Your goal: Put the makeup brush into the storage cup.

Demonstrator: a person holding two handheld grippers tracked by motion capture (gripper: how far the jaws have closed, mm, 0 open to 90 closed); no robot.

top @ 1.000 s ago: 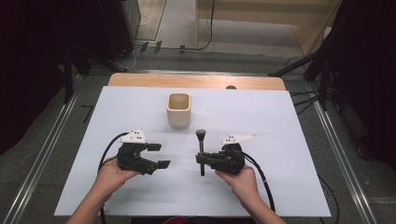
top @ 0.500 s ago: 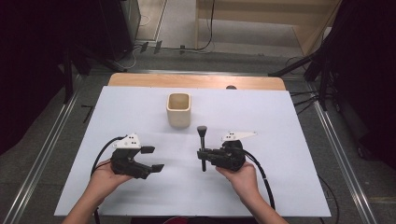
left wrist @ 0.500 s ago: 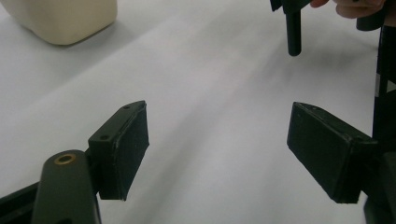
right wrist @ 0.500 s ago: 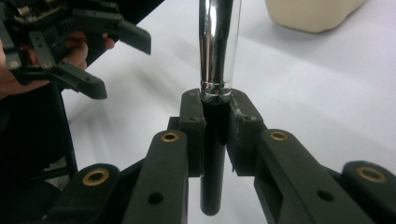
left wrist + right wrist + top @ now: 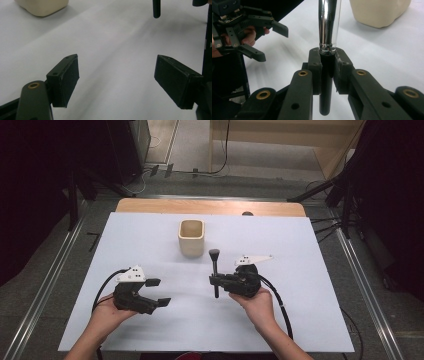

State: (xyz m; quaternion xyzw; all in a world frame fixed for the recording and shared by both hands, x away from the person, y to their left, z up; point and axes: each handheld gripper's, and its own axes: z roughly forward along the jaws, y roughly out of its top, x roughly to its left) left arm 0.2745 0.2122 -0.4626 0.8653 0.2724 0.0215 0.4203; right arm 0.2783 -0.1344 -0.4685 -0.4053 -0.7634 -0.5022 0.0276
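Between my right gripper's (image 5: 327, 67) pads I hold a brush (image 5: 215, 270) by its black handle, clamped just below the chrome ferrule (image 5: 329, 25); the handle's end pokes out under the jaws. In the high view the brush stands near the middle of the white surface (image 5: 320, 270), its dark head (image 5: 214, 253) pointing toward the far edge, just short of the cream cup (image 5: 191, 237). My left gripper (image 5: 157, 292) has its jaws spread wide with nothing between them, over bare surface toward the near left corner.

Against the frame a second ago, the left gripper sits a little closer to the near edge and is turned slightly, its jaws angling more toward the right gripper. The right gripper and brush hold almost the same spot, with the grip unchanged.

I can read no brand, label or writing on anything.

The cup stands alone toward the far edge, open mouth up, well apart from the left gripper. Nothing lies between brush and cup. A strip of bare wood (image 5: 210, 206) runs along the far edge, and cables (image 5: 280, 305) trail from both grippers toward the near edge.
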